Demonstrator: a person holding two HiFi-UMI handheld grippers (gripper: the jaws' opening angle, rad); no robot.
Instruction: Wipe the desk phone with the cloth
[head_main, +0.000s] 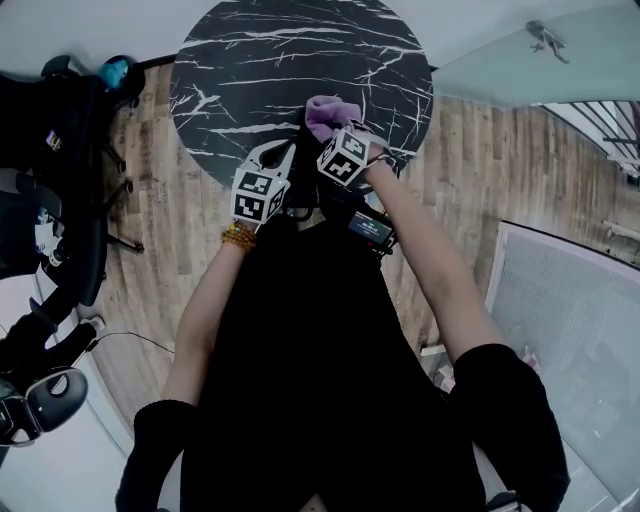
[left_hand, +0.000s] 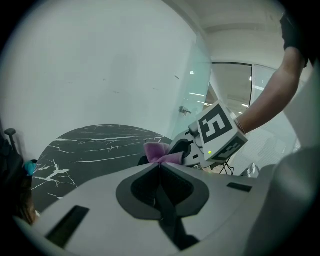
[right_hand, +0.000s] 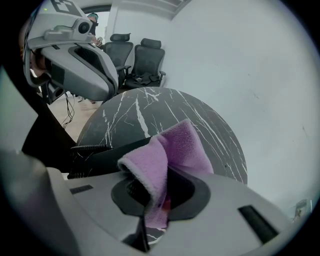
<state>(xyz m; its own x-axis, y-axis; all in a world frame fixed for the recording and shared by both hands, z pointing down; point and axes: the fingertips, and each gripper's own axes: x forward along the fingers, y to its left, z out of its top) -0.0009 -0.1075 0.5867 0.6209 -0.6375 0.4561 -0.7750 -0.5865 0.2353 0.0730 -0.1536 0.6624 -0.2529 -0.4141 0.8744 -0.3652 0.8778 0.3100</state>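
Observation:
The purple cloth (right_hand: 175, 150) is pinched in my right gripper (right_hand: 152, 200), which is shut on it; in the head view the cloth (head_main: 330, 112) bunches over the near edge of the round black marble table (head_main: 300, 60). Under the cloth lies the black desk phone (right_hand: 107, 154) with its coiled cord (right_hand: 87, 147). From above, only the phone's lit screen end (head_main: 370, 228) shows beside my right forearm. My left gripper (left_hand: 159, 165) is shut with nothing visible between its jaws, held just left of the right gripper (left_hand: 215, 132) and the cloth (left_hand: 160, 151).
Black office chairs (head_main: 60, 200) stand on the wooden floor to the left, and more chairs (right_hand: 135, 57) sit beyond the table. A white wall curves behind the table. A glass partition (left_hand: 200, 85) rises on the right. My own dark torso hides the space below the grippers.

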